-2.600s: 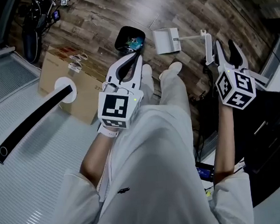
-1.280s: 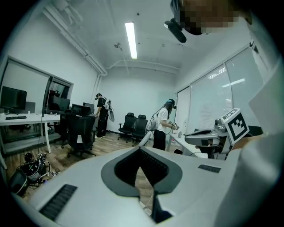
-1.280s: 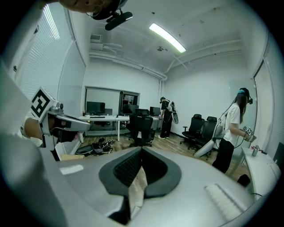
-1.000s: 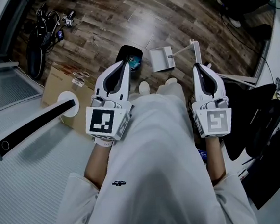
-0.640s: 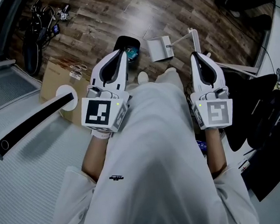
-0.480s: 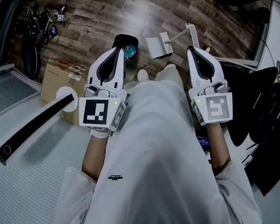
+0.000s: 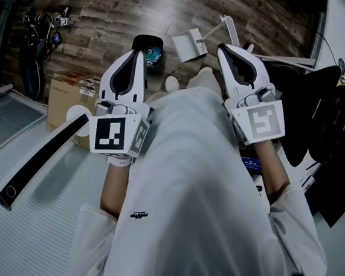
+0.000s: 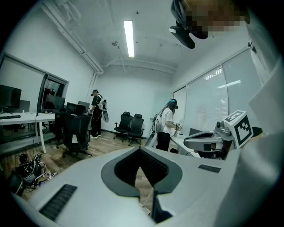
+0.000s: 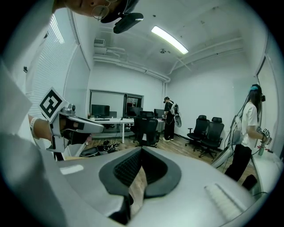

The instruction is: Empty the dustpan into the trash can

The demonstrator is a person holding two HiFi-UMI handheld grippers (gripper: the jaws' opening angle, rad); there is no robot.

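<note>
Left tool (image 7: 135,52) closed — shirt logo (image 7: 139,214) illegible.

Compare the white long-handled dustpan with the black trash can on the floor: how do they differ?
The white plastic dustpan is squarish and flat with a long handle; the black trash can is rounded and open-topped. The trash can holds something bluish, while the dustpan's tray looks bare. Both sit side by side on the dark wooden floor.
</note>
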